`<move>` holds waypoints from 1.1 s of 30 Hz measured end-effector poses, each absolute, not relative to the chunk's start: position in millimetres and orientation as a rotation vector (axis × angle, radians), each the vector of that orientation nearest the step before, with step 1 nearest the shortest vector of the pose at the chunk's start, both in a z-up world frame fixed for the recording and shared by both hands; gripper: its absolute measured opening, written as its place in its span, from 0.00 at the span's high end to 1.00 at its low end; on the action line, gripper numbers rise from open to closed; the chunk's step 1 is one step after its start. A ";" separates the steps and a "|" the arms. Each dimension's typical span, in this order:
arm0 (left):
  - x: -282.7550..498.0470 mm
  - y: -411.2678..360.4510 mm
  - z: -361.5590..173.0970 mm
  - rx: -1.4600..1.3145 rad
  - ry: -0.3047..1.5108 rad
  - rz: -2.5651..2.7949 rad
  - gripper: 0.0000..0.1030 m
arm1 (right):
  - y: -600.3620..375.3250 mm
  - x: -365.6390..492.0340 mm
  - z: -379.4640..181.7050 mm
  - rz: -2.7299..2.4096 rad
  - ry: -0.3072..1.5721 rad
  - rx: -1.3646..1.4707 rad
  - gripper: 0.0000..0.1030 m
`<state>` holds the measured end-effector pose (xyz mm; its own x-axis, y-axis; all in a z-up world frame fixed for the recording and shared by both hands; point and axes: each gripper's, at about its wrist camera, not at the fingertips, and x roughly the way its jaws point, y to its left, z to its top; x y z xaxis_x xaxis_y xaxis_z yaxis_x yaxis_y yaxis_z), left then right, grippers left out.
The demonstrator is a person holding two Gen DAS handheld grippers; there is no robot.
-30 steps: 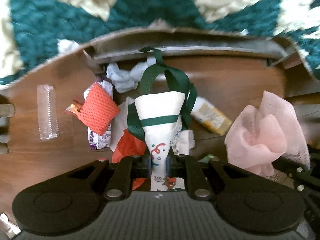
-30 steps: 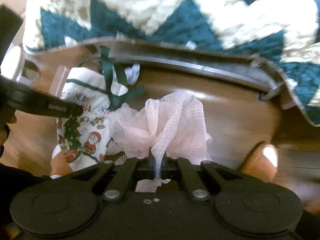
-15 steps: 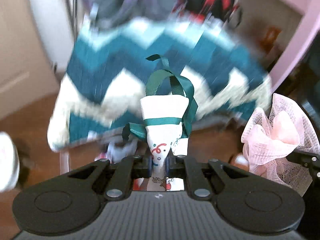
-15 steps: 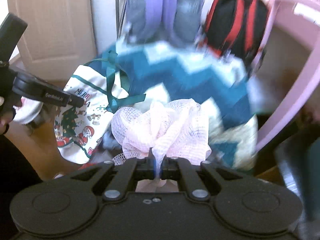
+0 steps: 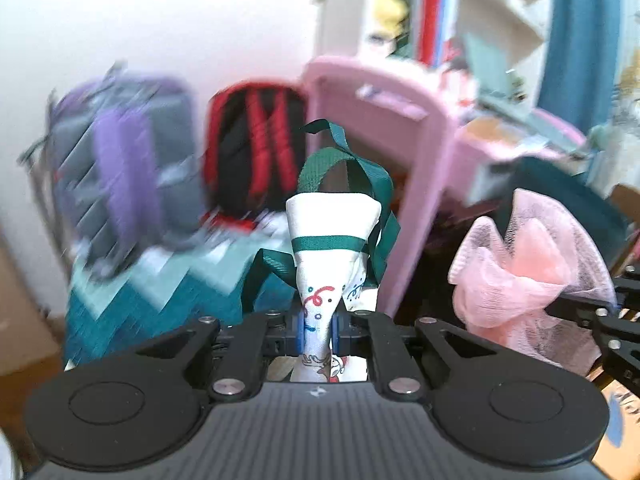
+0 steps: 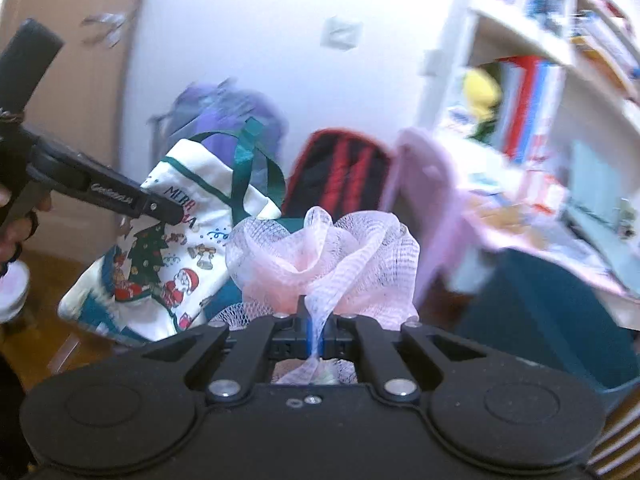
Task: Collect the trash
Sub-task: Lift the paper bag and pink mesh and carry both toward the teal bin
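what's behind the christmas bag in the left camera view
Behind the christmas bag, held up by the left gripper, a red and black backpack and a pink frame show. The bag covers whatever lies directly behind it.

Both grippers are up off the wooden table now: the Christmas tote bag (image 5: 332, 240) and the pink mesh pouf (image 6: 324, 256) hang in the air against backpacks (image 5: 256, 144) and bookshelves (image 6: 540, 92).

Bright, even daylight; washed-out white wall (image 5: 120, 20); heavy motion blur on background; fisheye bending and dark vignette at corners.
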<state>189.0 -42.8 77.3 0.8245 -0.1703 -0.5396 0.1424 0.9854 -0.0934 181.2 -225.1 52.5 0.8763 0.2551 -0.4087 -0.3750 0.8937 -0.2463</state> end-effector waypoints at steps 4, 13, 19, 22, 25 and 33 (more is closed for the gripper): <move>204.9 -87.9 123.8 -0.029 0.511 -0.239 0.88 | -267.9 188.1 86.7 0.240 0.324 -0.281 0.97; 237.3 -198.6 208.2 0.057 0.363 -0.385 0.89 | -363.1 216.1 126.5 0.066 0.335 -0.221 0.97; 266.1 -269.8 225.6 0.085 0.346 -0.455 0.88 | -400.4 236.9 123.0 0.004 0.369 -0.208 0.97; 287.5 -298.3 222.9 0.093 0.365 -0.472 0.88 | -414.7 252.4 117.7 -0.019 0.388 -0.191 0.97; 305.0 -325.4 216.3 0.102 0.390 -0.497 0.88 | -424.8 263.1 108.4 -0.025 0.417 -0.173 0.97; 342.6 -372.9 161.1 0.194 0.514 -0.518 0.88 | -432.1 286.0 77.1 -0.013 0.518 -0.159 0.96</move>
<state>342.6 -372.9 161.1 0.7460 -0.4228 -0.5145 0.5178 0.8541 0.0490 286.0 -432.1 77.1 0.8692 -0.0524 -0.4918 -0.0280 0.9876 -0.1546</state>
